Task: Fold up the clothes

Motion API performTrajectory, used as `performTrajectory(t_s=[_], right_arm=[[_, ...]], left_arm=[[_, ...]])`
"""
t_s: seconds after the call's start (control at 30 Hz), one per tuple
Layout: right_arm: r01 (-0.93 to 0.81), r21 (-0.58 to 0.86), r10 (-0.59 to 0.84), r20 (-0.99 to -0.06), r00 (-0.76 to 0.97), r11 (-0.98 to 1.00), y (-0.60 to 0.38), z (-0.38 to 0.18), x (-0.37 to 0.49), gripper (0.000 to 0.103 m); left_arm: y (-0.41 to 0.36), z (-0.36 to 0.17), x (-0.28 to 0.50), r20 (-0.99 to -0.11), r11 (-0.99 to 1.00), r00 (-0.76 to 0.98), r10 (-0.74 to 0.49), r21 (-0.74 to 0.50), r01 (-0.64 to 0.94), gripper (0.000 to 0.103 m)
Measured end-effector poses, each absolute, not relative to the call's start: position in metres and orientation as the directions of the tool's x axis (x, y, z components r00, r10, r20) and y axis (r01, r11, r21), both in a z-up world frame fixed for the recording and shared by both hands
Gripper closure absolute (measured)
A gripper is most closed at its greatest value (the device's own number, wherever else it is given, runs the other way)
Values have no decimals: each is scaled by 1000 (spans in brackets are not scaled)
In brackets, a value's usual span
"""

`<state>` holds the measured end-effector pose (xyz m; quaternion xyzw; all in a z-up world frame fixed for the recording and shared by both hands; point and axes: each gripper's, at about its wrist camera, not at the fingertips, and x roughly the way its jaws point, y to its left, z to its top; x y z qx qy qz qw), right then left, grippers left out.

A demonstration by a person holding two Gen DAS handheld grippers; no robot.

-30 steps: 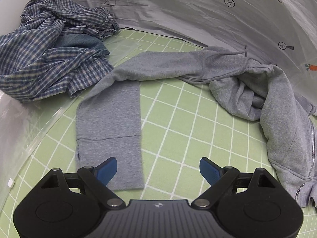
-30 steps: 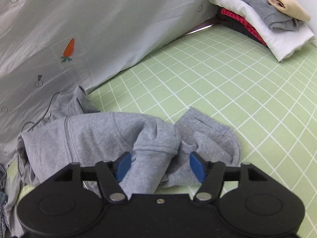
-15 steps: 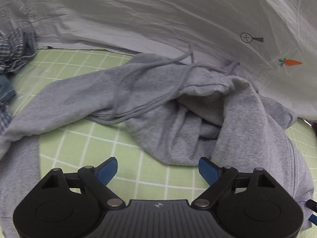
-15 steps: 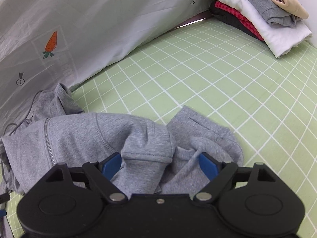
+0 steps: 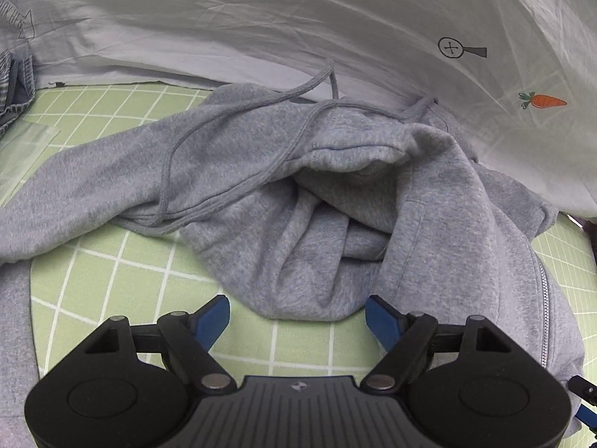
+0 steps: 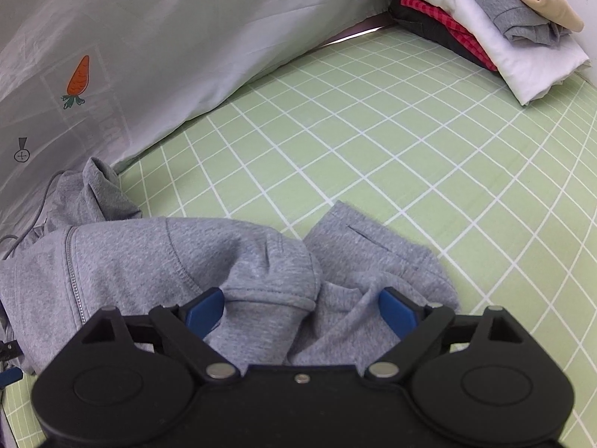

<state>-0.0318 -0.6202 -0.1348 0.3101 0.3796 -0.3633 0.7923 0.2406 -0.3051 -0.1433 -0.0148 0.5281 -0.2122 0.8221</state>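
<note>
A grey zip hoodie (image 5: 306,201) lies crumpled on the green grid mat (image 5: 123,291), its hood and drawstrings bunched toward the back sheet. My left gripper (image 5: 297,315) is open, its blue fingertips either side of the hood's lower fold, just short of it. In the right wrist view the hoodie (image 6: 209,257) shows its zipper at left and a bunched cuff in the middle. My right gripper (image 6: 301,310) is open, with the cuff and folds between its fingertips.
A white sheet with carrot and magnifier prints (image 5: 335,30) rises behind the mat. A stack of folded clothes (image 6: 485,22) sits at the far right corner. A checked shirt and denim (image 5: 11,86) lie at the far left edge.
My left gripper swung right from the sleeve and moved in close to the hood. My right gripper opened wider over the cuff and shifted slightly.
</note>
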Motion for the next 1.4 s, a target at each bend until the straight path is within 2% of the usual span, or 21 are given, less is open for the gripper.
performTrajectory(t_s=[0.23,0.37,0.43,0.47,0.5,0.53,0.57,0.6,0.63,0.7,0.77,0.8,1.07,1.17,1.2,1.33,1.37,1.4], right_arm=[[811,235,-334,-823,459,535,-620,-137,-34,11],[812,251,-330,-820,467,526,-620,-135,-35,11],[811,261,-327,-817,474,524,-620,-134,-36,12],[808,267,-325,-815,480,526,-620,-132,-36,12],[805,273,-323,-812,486,527,-621,-131,-37,14],[801,285,-318,-808,496,526,-621,-129,-38,15],[798,300,-312,-804,506,522,-622,-128,-40,16],[796,316,-307,-799,517,517,-623,-127,-42,24],[791,326,-300,-797,525,519,-623,-127,-43,41],[780,333,-290,-793,536,530,-623,-124,-46,63],[767,311,-298,-788,538,561,-620,-117,-48,77],[759,303,-304,-783,543,576,-618,-112,-50,103],[699,340,-280,-740,612,630,-595,-80,-82,102],[681,354,-239,-750,616,641,-581,-84,-94,84],[673,360,-225,-753,619,646,-575,-86,-98,73],[647,375,-163,-771,615,664,-552,-98,-109,65],[643,375,-147,-780,608,667,-547,-102,-109,64],[638,371,-131,-791,598,675,-541,-106,-108,62]], left_arm=[[-295,-138,225,-820,851,270,-506,-421,314,23],[-314,-144,223,-805,823,236,-545,-459,334,23],[-324,-148,222,-800,814,223,-557,-472,338,28],[-329,-149,222,-798,809,216,-563,-479,340,38],[-328,-148,221,-796,810,218,-564,-481,337,53],[-327,-146,220,-795,810,221,-565,-482,333,61],[-326,-144,219,-794,810,224,-565,-484,330,78],[-325,-142,218,-792,811,227,-566,-486,326,90],[-324,-141,217,-791,811,230,-567,-488,323,91],[-322,-137,215,-788,812,236,-568,-491,316,93],[-319,-133,213,-786,813,242,-570,-494,308,94],[-312,-127,207,-779,809,250,-575,-497,313,94],[-244,-48,128,-718,790,346,-604,-484,376,95],[-214,-37,104,-732,820,378,-567,-460,341,95],[-202,-36,98,-742,835,389,-546,-447,321,94],[-170,-60,84,-835,928,408,-369,-308,209,94],[-161,-65,81,-844,935,404,-353,-302,185,91],[-152,-69,78,-852,941,400,-338,-298,161,81]])
